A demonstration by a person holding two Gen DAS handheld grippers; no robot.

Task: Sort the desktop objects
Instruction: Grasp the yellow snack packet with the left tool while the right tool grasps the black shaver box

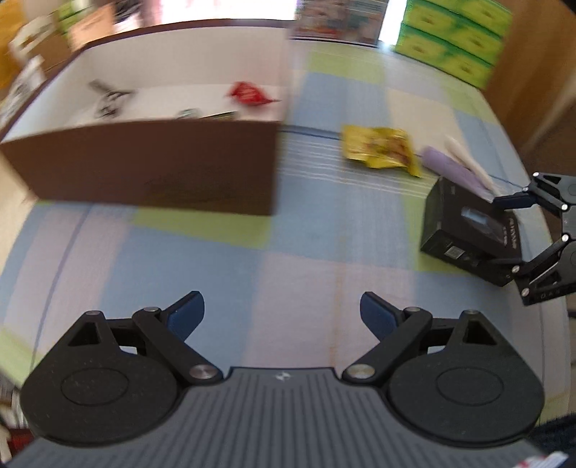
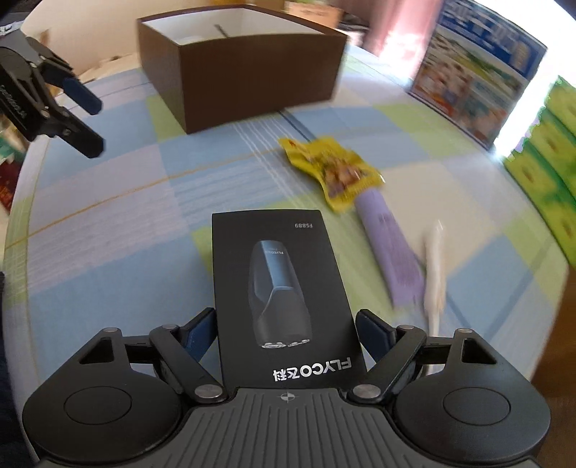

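A black shaver box (image 2: 280, 288) lies on the checked tablecloth between the fingers of my right gripper (image 2: 286, 333); the fingers stand at its two long sides, and I cannot tell whether they press on it. In the left wrist view the same box (image 1: 464, 230) sits at the right with the right gripper (image 1: 507, 234) around its near end. My left gripper (image 1: 282, 313) is open and empty above bare cloth. A brown open box (image 1: 151, 169) holds a red wrapper (image 1: 248, 94) and small metal items. A yellow snack bag (image 2: 331, 169), a purple tube (image 2: 392, 248) and a white stick (image 2: 433, 273) lie to the right of the shaver box.
The brown box (image 2: 252, 75) stands at the far side of the table. Green cartons (image 1: 453, 32) are stacked at the back right, beside a printed board (image 2: 478, 72). The table edge (image 1: 547, 201) runs close behind the right gripper.
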